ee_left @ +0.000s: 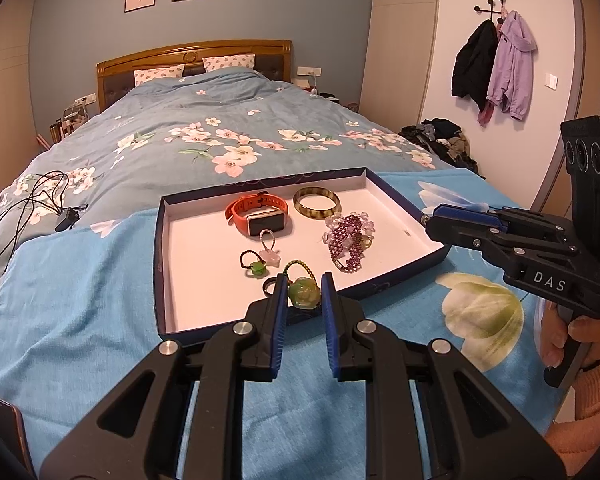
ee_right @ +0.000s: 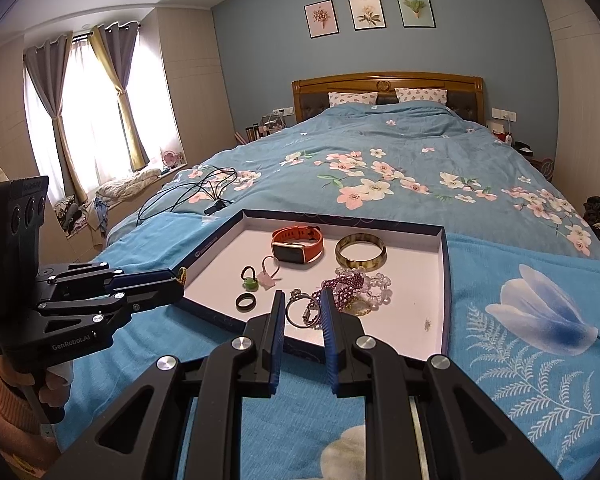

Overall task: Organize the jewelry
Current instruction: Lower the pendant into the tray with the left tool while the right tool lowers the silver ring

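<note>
Left hand (ee_right: 52, 392) wrapped round a black pistol handle, peach sleeve at the wrist, left gripper (ee_left: 303, 280) tilted down over the near edge of a shallow dark-blue cardboard tray with a white floor (ee_left: 204, 280). Fingers nearly together, pinching a green carved jade rose pendant on a green-and-yellow braided cord (ee_left: 304, 295).

Right hand (ee_left: 560, 344) likewise on its handle, right gripper (ee_right: 302, 298) slanted down at the tray's near right side. Fingers nearly closed on a thin silver ring with a small clasp (ee_right: 300, 312).

Inside the tray: orange-strapped rectangular smartwatch (ee_left: 256, 212) and mottled amber bangle (ee_left: 317, 202) at the far side, tangled purple and clear bead bracelets (ee_left: 346, 240) to the right, small green and pink charms on loops mid-tray, plain black ring (ee_left: 269, 285) just beside the left fingers.

Tray on a light-blue towelling blanket (ee_left: 80, 320) over a floral bed; black cable (ee_left: 28, 208) well off to the left.
</note>
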`<state>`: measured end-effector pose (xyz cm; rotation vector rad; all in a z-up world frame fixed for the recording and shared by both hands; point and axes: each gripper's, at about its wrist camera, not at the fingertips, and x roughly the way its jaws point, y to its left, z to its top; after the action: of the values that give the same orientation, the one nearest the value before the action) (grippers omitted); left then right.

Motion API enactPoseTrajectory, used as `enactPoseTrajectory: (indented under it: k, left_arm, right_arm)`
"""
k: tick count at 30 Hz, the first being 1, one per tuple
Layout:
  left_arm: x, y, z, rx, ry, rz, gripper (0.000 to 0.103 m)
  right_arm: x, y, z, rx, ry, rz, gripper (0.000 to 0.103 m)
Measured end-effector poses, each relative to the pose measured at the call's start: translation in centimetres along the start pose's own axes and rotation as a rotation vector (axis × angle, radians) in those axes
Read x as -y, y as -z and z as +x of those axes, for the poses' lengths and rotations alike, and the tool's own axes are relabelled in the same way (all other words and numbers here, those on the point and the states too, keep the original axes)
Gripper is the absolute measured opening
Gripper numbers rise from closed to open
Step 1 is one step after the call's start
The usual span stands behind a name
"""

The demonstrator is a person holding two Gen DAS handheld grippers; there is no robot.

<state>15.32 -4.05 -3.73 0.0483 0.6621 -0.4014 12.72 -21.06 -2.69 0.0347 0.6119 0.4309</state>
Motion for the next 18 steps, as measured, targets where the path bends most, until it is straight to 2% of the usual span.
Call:
enactPoseTrajectory:
  k: [18]
  left_arm:
    - [-0.8,-0.5,1.3,-0.003,-0.017,-0.005,0.017]
  right_arm:
    - [0.5,-0.4,1.0,-0.005,0.009,-0.001,0.016]
